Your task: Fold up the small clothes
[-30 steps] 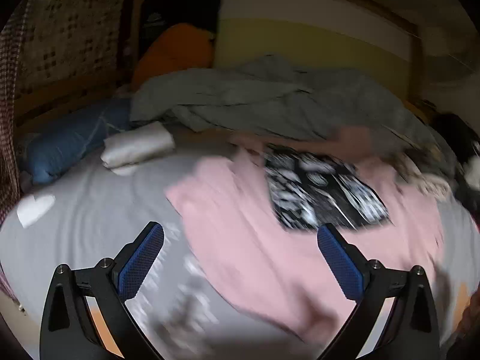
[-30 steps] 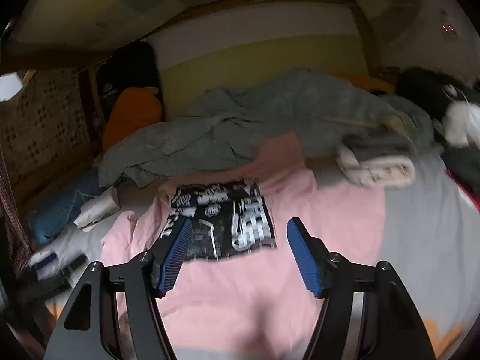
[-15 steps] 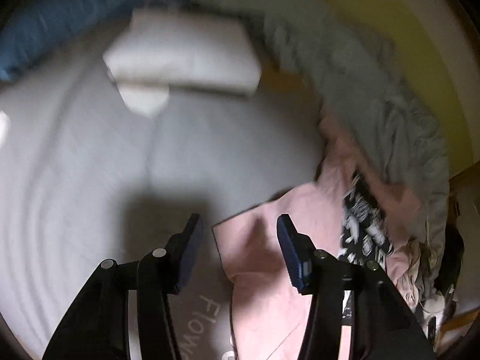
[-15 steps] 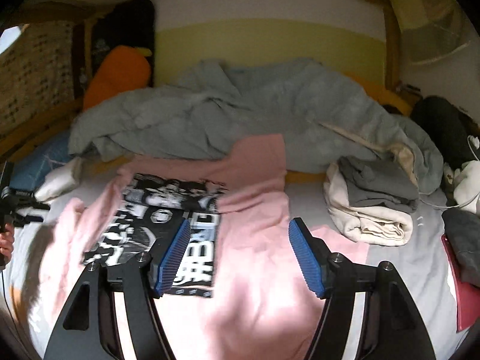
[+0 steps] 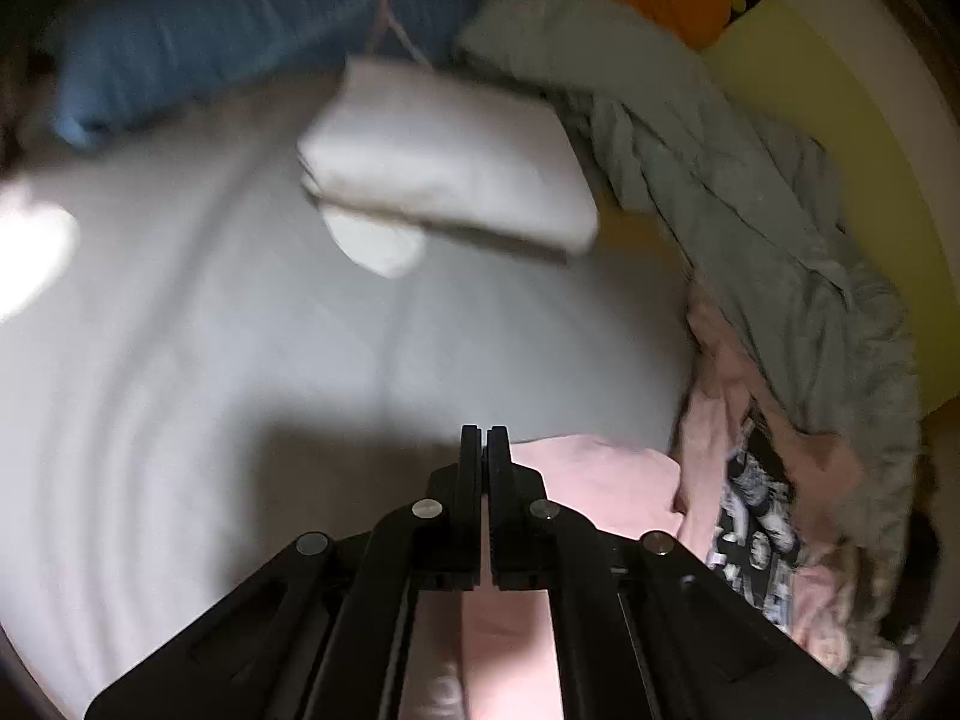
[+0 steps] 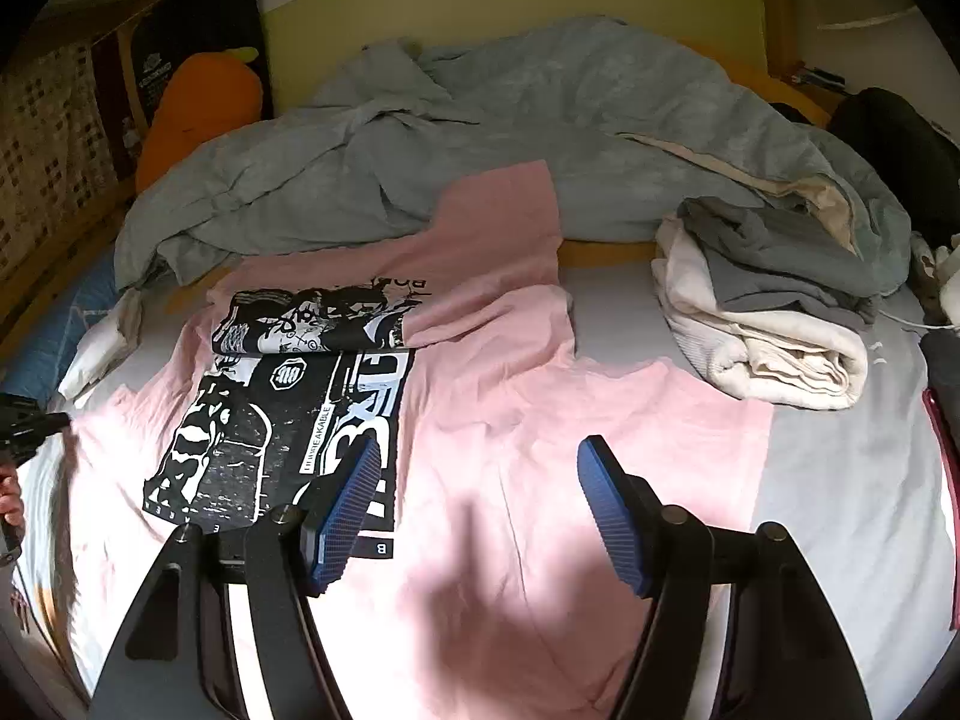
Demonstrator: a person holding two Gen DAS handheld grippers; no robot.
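A pink T-shirt [image 6: 540, 450] with a black-and-white print [image 6: 288, 420] lies spread on the grey bed sheet [image 6: 852, 510]. Its upper part is folded over near the grey blanket. My left gripper [image 5: 485, 441] is shut on the pink shirt's edge [image 5: 600, 480] at the left side of the shirt; it also shows at the left edge of the right wrist view [image 6: 27, 426]. My right gripper [image 6: 480, 504] is open and empty, above the shirt's lower middle.
A crumpled grey blanket [image 6: 510, 120] lies behind the shirt. A folded white and grey clothes pile [image 6: 768, 312] sits at the right. A folded white garment [image 5: 444, 162], a blue pillow [image 5: 228, 30] and an orange carrot plush [image 6: 198, 102] are at the left.
My left gripper dropped to the shirt's left edge and shut on it. My right gripper stayed open and moved closer over the shirt.
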